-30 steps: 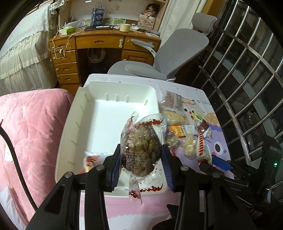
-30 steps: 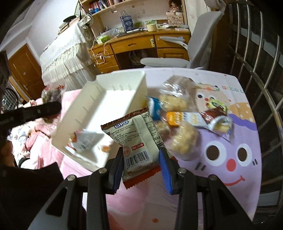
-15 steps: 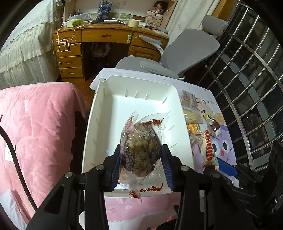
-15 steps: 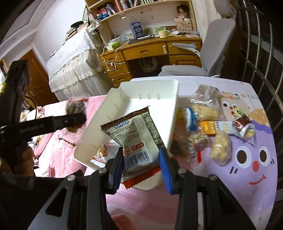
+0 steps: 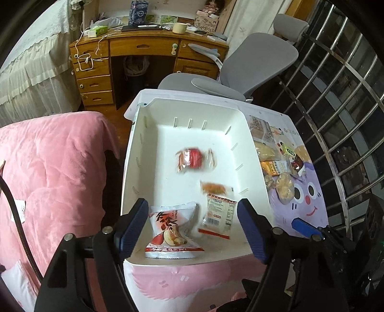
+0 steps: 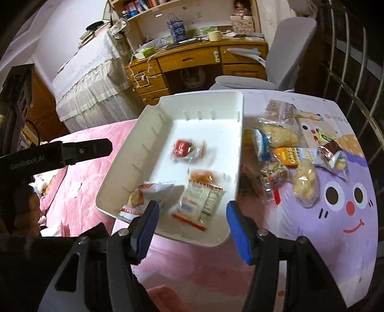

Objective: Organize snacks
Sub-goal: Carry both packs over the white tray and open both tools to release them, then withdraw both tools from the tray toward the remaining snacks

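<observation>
Here, near to far:
Left gripper [image 5: 192, 228]: jaws spread wide, nothing between them, poised over the near end of the white bin [image 5: 134, 153].
Right gripper [image 6: 190, 223]: likewise wide apart and empty, at the bin's [image 6: 240, 134] near rim.
Bin contents: four packets. Nearest, a white pouch with red print and a fruit picture [image 5: 171, 230]; beside it a white wafer pack with a red strip [image 5: 218, 213]; then a small orange packet [image 5: 213, 187]; farthest, a blurred red-and-clear packet [image 5: 194, 157].
Loose snacks: about eight, perhaps, lying on the cartoon-face worktop [image 6: 348, 211] to the right of the bin; the pile overlaps too much for a sure count.
Writing: "OATS" on an orange bar [image 6: 288, 156]; "GenRobot.AI" on the left gripper's side.
Only the right view shows: the left gripper from the side [image 6: 79, 150], and the bookshelf [image 6: 148, 7] above the desk.
Only the left view shows: the right gripper's blue finger tip [image 5: 304, 227] at the worktop's near right edge.
Far: wooden desk [image 5: 144, 45], grey chair [image 5: 256, 57].
</observation>
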The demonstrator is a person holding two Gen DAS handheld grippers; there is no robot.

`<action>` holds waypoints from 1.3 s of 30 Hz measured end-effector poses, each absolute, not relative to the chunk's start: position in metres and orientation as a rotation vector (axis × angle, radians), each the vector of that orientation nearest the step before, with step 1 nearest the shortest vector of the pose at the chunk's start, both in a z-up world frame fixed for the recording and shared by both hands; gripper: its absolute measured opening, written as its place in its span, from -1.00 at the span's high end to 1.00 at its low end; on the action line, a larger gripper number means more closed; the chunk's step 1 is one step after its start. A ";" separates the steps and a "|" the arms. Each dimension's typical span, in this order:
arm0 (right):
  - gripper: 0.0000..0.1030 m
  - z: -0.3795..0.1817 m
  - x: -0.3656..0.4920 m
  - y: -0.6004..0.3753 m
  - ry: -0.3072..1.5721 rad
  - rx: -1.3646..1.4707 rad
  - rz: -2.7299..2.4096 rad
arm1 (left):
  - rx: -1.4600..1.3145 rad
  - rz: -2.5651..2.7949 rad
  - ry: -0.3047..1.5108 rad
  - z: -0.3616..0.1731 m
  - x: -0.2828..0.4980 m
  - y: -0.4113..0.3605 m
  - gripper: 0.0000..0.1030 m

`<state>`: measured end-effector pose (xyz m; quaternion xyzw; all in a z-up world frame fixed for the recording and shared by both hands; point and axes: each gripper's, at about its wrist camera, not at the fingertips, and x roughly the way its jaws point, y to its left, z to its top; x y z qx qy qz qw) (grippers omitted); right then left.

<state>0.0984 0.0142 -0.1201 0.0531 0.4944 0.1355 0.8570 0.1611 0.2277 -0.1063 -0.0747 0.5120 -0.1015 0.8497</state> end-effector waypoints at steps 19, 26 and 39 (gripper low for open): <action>-0.18 -0.146 0.067 -0.075 1.191 0.323 0.085 | -0.050 -0.319 1.136 -0.111 0.144 0.141 -0.62; -0.18 -0.147 0.060 -0.123 1.202 0.387 0.031 | 0.010 -0.363 1.108 -0.102 0.137 0.089 -0.62; -0.18 -0.148 0.078 -0.206 1.221 0.397 0.059 | 0.054 -0.341 1.104 -0.103 0.144 0.003 -0.62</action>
